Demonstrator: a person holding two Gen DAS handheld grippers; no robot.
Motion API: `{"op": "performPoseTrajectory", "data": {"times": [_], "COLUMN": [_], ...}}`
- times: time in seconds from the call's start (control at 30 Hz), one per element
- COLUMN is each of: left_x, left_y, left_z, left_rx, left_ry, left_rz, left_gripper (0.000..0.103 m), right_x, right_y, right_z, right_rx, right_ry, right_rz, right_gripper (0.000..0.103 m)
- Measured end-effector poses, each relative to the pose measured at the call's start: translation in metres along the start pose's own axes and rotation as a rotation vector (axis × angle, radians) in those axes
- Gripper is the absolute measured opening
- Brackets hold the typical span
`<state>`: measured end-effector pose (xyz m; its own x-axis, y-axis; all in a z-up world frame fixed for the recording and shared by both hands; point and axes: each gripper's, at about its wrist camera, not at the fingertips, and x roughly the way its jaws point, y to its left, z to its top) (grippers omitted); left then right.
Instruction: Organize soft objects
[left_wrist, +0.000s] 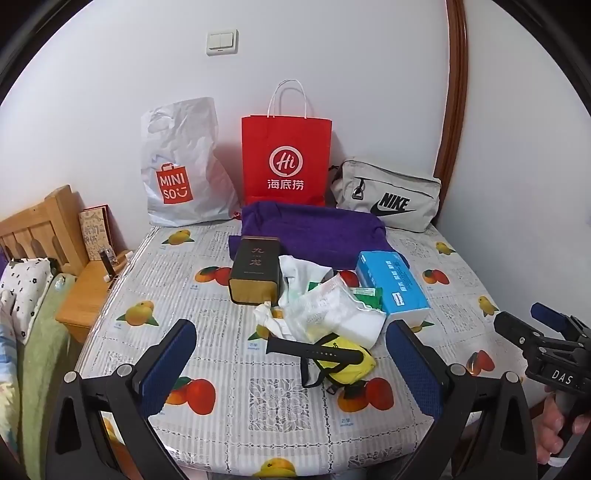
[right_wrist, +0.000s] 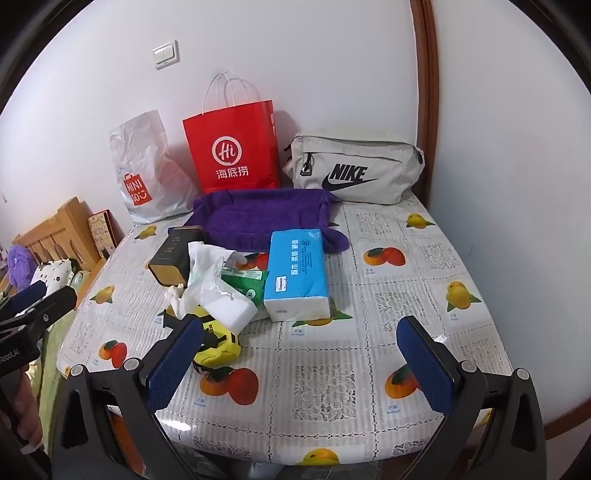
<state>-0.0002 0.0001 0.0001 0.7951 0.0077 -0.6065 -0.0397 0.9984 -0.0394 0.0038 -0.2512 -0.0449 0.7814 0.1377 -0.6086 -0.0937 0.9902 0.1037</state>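
While both grippers hang above the near edge of the table (left_wrist: 229, 417), their jaws stand wide apart and hold nothing. The left gripper (left_wrist: 291, 365) points down at a slant toward a yellow pouch (left_wrist: 347, 360) with a black strap (left_wrist: 314, 352) lying across it. The right gripper (right_wrist: 301, 363) sits further to the right, over bare tablecloth, with the pouch just beside its left finger.

Beyond the pouch, in the middle of the table, lies a loose heap: a crumpled clear plastic bag (left_wrist: 325, 306), a white cloth (left_wrist: 303, 271), a white block (right_wrist: 231, 314) and a green packet (right_wrist: 245, 282). A blue pack of tissues (right_wrist: 297, 275) lies touching the right side of the heap, and a dark box (left_wrist: 255, 271) lies on its left side. Behind them a purple towel (left_wrist: 314, 230) is spread flat.

Along the wall stand a white shopping bag (left_wrist: 181, 170), a red paper bag (left_wrist: 286, 158) and a grey waist bag (left_wrist: 388, 194), side by side from left to right. A wooden nightstand (left_wrist: 88, 295) stands beside the table's left edge.
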Motion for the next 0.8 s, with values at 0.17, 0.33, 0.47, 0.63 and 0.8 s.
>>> {"op": "performPoseTrajectory", "data": {"times": [0.17, 0.33, 0.47, 0.63, 0.8], "left_x": [-0.003, -0.001, -0.003, -0.006, -0.005], "left_y": [-0.004, 0.002, 0.002, 0.002, -0.002], "left_z": [-0.006, -0.003, 0.002, 0.004, 0.005], "left_rx": [0.004, -0.007, 0.006, 0.019, 0.030], "left_ry": [-0.024, -0.011, -0.008, -0.009, -0.010], "left_rz": [0.019, 0.017, 0.015, 0.010, 0.031], "left_gripper": [0.103, 0.103, 0.103, 0.103, 0.103], "right_x": [-0.002, -0.005, -0.004, -0.005, -0.005], "right_y": [0.000, 0.003, 0.003, 0.004, 0.006], "right_z": [-0.002, 0.002, 0.002, 0.001, 0.002], "right_rx": [0.005, 0.001, -0.003, -0.006, -0.008], "right_ry": [-0.008, -0.010, -0.012, -0.017, -0.013], "right_rz": [0.003, 0.003, 0.013, 0.017, 0.028], "right_gripper": [0.103, 0.103, 0.103, 0.103, 0.103]}}
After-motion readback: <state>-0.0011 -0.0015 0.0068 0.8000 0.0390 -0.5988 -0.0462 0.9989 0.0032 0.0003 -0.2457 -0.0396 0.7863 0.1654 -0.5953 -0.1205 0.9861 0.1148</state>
